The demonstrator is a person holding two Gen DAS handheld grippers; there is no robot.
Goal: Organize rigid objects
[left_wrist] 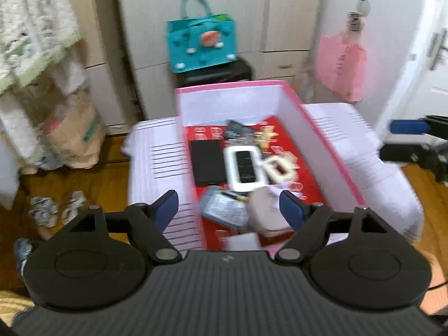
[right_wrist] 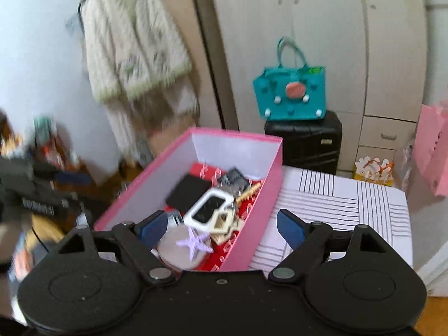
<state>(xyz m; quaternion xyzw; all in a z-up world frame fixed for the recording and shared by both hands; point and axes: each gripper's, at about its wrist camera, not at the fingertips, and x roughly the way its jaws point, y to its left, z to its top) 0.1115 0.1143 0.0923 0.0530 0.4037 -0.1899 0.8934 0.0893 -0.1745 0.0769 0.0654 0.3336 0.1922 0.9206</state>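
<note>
A pink box (left_wrist: 316, 128) (right_wrist: 249, 235) with white inner walls and a red lining stands on a white striped surface. Inside lie a black flat case (left_wrist: 207, 161) (right_wrist: 188, 193), a white-framed black device (left_wrist: 243, 165) (right_wrist: 208, 208), a cream frame (left_wrist: 280, 168), a grey packet (left_wrist: 224, 208), a round beige box (left_wrist: 264, 212) (right_wrist: 179, 249) and a lilac star (right_wrist: 193, 243). My left gripper (left_wrist: 231, 210) hangs open above the box's near end, nothing between its blue pads. Over the box's near corner my right gripper (right_wrist: 221, 228) is open too, holding nothing.
A teal handbag (left_wrist: 202, 46) (right_wrist: 291, 95) sits on a black suitcase (right_wrist: 305, 140) before pale wardrobes. A pink bag (left_wrist: 340, 67) hangs at the right. A cream cardigan (right_wrist: 131, 47) hangs left, with a paper bag (left_wrist: 74, 137) and shoes (left_wrist: 56, 210) on the wood floor.
</note>
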